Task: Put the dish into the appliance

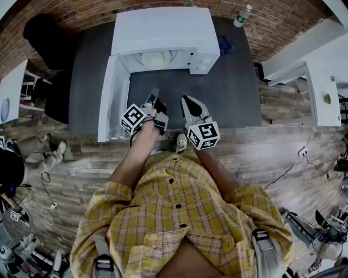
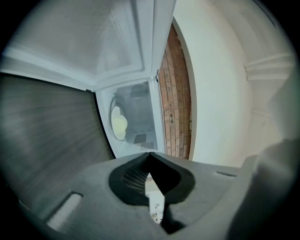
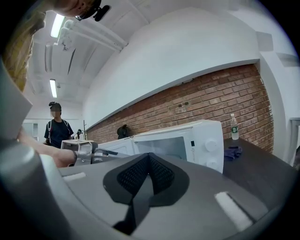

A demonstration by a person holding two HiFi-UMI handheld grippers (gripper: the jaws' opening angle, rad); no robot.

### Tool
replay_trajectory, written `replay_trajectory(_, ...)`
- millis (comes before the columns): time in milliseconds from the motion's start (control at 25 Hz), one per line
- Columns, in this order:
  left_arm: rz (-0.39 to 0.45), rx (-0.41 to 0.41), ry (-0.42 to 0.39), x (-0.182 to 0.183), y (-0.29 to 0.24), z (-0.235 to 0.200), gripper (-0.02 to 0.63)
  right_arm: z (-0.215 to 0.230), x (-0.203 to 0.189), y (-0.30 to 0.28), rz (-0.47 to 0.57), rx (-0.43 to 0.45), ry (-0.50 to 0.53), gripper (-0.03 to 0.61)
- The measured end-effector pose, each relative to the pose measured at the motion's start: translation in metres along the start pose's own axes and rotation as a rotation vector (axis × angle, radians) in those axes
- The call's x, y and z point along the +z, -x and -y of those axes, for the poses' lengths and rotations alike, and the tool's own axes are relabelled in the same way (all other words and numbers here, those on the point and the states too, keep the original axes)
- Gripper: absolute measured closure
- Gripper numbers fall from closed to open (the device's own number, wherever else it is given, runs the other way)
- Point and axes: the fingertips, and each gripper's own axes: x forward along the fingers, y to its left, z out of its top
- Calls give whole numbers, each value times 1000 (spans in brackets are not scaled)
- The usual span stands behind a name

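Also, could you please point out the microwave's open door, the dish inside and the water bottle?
open door (image 1: 107, 100), head view, its middle
dish (image 2: 119, 124), left gripper view, its pale centre
water bottle (image 3: 234, 129), right gripper view, its body

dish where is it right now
The dish sits inside the open microwave, top centre of the head view, just right of the swung-open door.

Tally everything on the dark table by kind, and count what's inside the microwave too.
Microwave: 1
Dish, inside it: 1
Water bottle: 1
Blue cloth: 1
Total: 4
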Motion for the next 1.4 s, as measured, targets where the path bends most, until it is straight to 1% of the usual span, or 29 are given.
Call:
replay_trajectory(240,-66,-42,-186,-13,14,20,614,-10,1,2,-8,2,7,575)
replay_trajectory(400,-136,-49,-355,-26,20,27,614,-11,1,3,-1,4,-2,575)
replay_trajectory(520,-158,-55,-507,-34,26,35,614,-11,2,6,5,3,-12,575)
replay_trajectory(640,-167,-64,-653,-39,32,45,614,-11,1,9,0,-2,-11,575)
replay_trajectory(840,-173,-99,-840,-49,39,62,614,-10,0,14,3,-4,-19,575)
replay_trajectory(1000,-164,-90,-974,-51,47,70,614,-11,0,17,3,1,-21,577)
replay_trajectory(1160,-153,-66,-1124,-52,53,71,614,-14,-3,18,3,17,-24,577)
replay_trajectory(1240,-145,-64,-1168,-52,57,70,614,-16,-3,19,5,21,-20,577)
replay_trajectory(1400,-126,-68,-1220,-53,64,74,614,-16,-4,22,3,15,-19,577)
